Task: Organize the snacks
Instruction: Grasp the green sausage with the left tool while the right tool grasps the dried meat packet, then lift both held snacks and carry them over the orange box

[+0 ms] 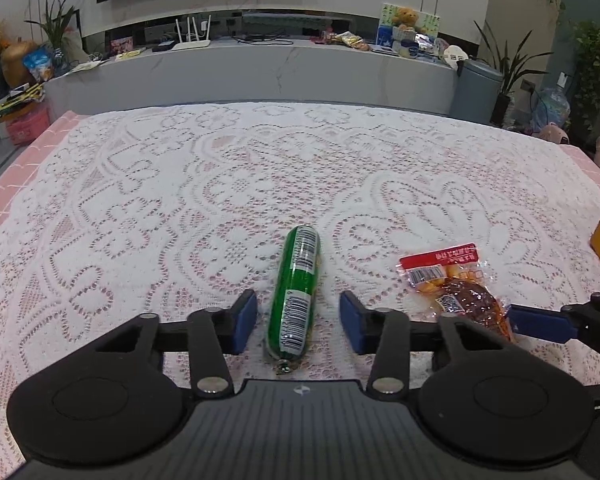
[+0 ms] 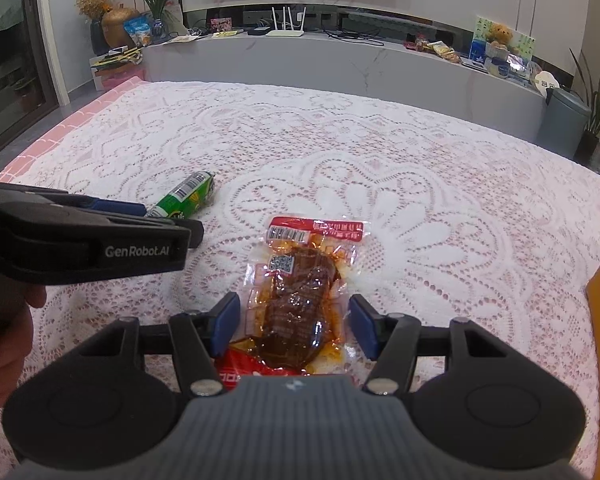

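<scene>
Both views are evenly lit by soft indoor light from above, so shadows on the lace tablecloth are faint. Small glints of glare show on the green sausage and the clear meat packet. Fisheye distortion bends the table edges, the corners go dark, and the far room looks slightly soft.
</scene>
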Action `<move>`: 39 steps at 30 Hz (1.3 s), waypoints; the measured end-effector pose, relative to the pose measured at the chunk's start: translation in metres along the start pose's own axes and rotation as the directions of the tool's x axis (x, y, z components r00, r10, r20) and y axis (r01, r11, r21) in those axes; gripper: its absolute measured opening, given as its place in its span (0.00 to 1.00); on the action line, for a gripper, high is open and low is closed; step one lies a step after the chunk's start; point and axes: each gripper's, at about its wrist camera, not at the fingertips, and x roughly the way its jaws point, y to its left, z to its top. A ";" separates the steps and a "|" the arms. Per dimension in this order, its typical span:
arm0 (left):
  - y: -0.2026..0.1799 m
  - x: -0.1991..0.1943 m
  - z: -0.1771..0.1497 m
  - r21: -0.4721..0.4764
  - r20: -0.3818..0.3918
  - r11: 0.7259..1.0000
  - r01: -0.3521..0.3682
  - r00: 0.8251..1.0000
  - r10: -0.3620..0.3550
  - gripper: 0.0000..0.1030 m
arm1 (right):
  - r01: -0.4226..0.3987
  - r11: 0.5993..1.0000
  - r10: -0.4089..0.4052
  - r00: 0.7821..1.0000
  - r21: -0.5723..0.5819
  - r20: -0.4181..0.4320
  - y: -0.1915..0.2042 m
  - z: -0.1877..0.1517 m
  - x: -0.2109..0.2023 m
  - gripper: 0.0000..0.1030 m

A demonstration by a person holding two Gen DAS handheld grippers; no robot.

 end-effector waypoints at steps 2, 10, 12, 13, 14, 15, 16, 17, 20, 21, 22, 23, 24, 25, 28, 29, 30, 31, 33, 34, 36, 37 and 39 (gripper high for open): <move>-0.002 -0.001 -0.001 0.014 0.004 1.000 -0.018 1.000 0.018 0.30 | 0.001 1.000 -0.001 1.000 -0.001 0.001 0.000 0.000 0.000 0.57; 0.003 -0.007 0.004 -0.031 0.003 0.999 -0.025 1.000 0.025 0.24 | 0.001 1.000 -0.001 1.000 0.000 0.001 0.001 0.000 -0.001 0.57; 0.003 -0.012 0.006 -0.043 0.008 0.999 -0.013 1.000 0.014 0.24 | 0.001 1.000 -0.001 1.000 -0.001 0.001 0.001 0.000 -0.001 0.57; 0.003 -0.015 0.007 -0.050 0.012 0.999 -0.001 1.000 0.001 0.24 | 0.000 1.000 0.000 1.000 0.000 0.001 0.001 0.000 -0.001 0.57; 0.003 -0.019 0.008 -0.056 0.017 0.998 0.012 1.000 -0.011 0.24 | 0.000 1.000 0.000 1.000 0.000 0.000 0.001 0.000 -0.001 0.57; 0.002 -0.023 0.009 -0.063 0.022 0.998 0.026 0.999 -0.024 0.24 | -0.001 1.000 0.001 1.000 0.000 0.000 0.001 0.000 -0.001 0.57; 0.001 -0.026 0.011 -0.070 0.025 0.997 0.039 0.999 -0.037 0.24 | -0.001 1.000 0.001 1.000 0.000 0.000 0.001 0.000 -0.001 0.57; 0.000 -0.029 0.012 -0.076 0.028 0.996 0.054 0.998 -0.052 0.24 | -0.001 1.000 0.001 1.000 -0.001 0.000 0.001 0.000 -0.001 0.56; -0.003 -0.035 0.011 -0.097 0.022 0.991 0.090 0.996 -0.088 0.24 | -0.002 1.000 0.002 1.000 0.007 -0.003 0.000 0.001 -0.002 0.56; -0.004 -0.036 0.010 -0.109 0.012 0.989 0.096 0.995 -0.095 0.24 | -0.002 1.000 0.002 1.000 0.012 -0.003 0.000 0.001 -0.003 0.56; -0.003 -0.036 0.009 -0.125 0.000 0.987 0.101 0.995 -0.102 0.24 | -0.002 1.000 0.002 1.000 0.015 -0.004 -0.001 0.001 -0.003 0.56; -0.003 -0.037 0.007 -0.144 -0.012 0.984 0.106 0.994 -0.108 0.24 | -0.003 1.000 0.003 1.000 0.017 -0.005 -0.001 0.002 -0.004 0.56; -0.001 -0.038 0.006 -0.169 -0.022 0.980 0.108 0.993 -0.114 0.24 | -0.005 1.000 0.006 1.000 0.017 -0.005 -0.001 0.003 -0.006 0.56; 0.000 -0.040 0.004 -0.193 -0.030 0.975 0.112 0.992 -0.120 0.24 | -0.007 1.000 0.007 1.000 0.016 -0.005 -0.002 0.004 -0.007 0.55; 0.003 -0.049 0.002 -0.232 -0.024 0.964 0.127 0.990 -0.136 0.24 | -0.008 1.000 0.008 1.000 0.017 0.000 -0.002 0.005 -0.011 0.55; 0.002 -0.052 0.002 -0.236 -0.021 0.964 0.123 0.991 -0.132 0.24 | -0.007 1.000 0.007 1.000 0.018 -0.001 -0.003 0.005 -0.013 0.55; 0.002 -0.054 0.001 -0.241 -0.017 0.963 0.120 0.992 -0.128 0.24 | -0.007 1.000 0.007 1.000 0.019 -0.002 -0.003 0.006 -0.014 0.55; 0.002 -0.057 0.001 -0.248 -0.014 0.961 0.122 0.992 -0.129 0.24 | -0.006 1.000 0.006 1.000 0.018 -0.003 -0.003 0.006 -0.016 0.55; 0.002 -0.063 0.001 -0.271 -0.010 0.953 0.136 0.990 -0.144 0.24 | -0.003 1.000 0.003 1.000 0.014 -0.005 -0.003 0.006 -0.022 0.55; 0.001 -0.066 0.001 -0.281 -0.008 0.949 0.143 0.988 -0.151 0.24 | -0.004 1.000 0.004 1.000 0.012 -0.003 -0.002 0.006 -0.025 0.55; -0.002 -0.072 0.001 -0.284 0.002 0.947 0.151 0.988 -0.157 0.24 | -0.006 1.000 0.006 1.000 0.008 0.000 -0.003 0.006 -0.032 0.55; -0.005 -0.076 0.001 -0.279 0.007 0.948 0.151 0.988 -0.155 0.24 | -0.005 1.000 0.005 1.000 0.006 0.003 -0.002 0.007 -0.036 0.55; -0.010 -0.082 0.000 -0.272 0.017 0.950 0.156 0.987 -0.157 0.24 | -0.008 1.000 0.008 1.000 0.001 0.010 -0.003 0.006 -0.045 0.55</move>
